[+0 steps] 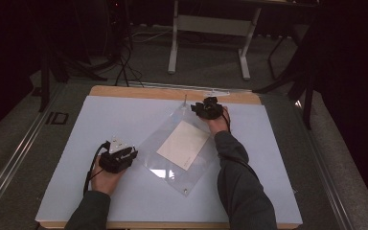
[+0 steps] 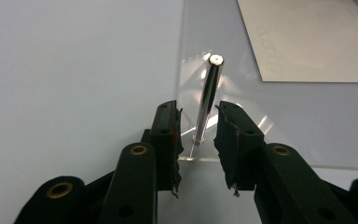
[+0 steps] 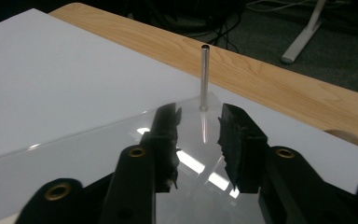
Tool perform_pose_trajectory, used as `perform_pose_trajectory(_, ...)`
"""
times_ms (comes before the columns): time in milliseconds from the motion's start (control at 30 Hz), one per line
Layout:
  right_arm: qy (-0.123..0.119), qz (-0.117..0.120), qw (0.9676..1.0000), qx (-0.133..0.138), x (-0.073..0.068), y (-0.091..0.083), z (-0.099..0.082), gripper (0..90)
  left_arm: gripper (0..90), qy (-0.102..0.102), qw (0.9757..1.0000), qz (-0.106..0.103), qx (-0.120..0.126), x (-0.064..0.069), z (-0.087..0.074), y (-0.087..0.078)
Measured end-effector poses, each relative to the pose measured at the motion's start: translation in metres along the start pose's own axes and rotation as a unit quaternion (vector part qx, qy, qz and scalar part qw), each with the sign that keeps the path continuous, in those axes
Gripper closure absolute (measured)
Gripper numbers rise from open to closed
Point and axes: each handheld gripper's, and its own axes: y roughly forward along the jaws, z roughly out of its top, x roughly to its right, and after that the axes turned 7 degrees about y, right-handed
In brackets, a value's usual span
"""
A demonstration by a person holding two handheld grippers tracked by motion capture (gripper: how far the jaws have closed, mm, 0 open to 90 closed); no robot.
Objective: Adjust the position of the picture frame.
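The left tool (image 2: 198,123) has its jaws apart around a metal post (image 2: 208,95) standing at one corner of a clear sheet (image 1: 175,148), pads not pressing it. The right tool (image 3: 199,123), jaws apart, sits just short of a second post (image 3: 204,77) at the far corner. The sheet lies flat on the white surface (image 1: 96,124), covering a paper card (image 1: 183,144).

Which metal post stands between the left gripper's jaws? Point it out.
The post at the clear sheet's left corner, upright between the open jaws, untouched; the other post stands at the far corner.
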Motion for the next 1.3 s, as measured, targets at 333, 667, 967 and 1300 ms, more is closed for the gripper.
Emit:
perform_pose_trajectory(333, 0.016, -0.023, 0.9995, -0.014, 0.011, 0.021, 0.010, 67.7, 72.0, 0.005, 1.0000, 0.006, 0.003, 0.002, 0.003, 0.003)
perform_pose_trajectory(667, 0.023, -0.002, 0.9996, -0.015, 0.014, 0.039, 0.026, 64.7, 79.6, 0.011, 0.9999, 0.003, -0.008, 0.005, 0.003, 0.012)
perform_pose_trajectory(967, 0.021, -0.001, 0.9995, -0.024, 0.009, 0.055, 0.022, 66.4, 83.9, 0.001, 1.0000, -0.003, -0.008, 0.002, 0.003, 0.013)
perform_pose_trajectory(1300, 0.019, -0.022, 0.9989, -0.037, 0.005, 0.064, 0.033, 76.4, 81.7, -0.004, 0.9999, 0.004, -0.008, 0.003, 0.006, 0.018)
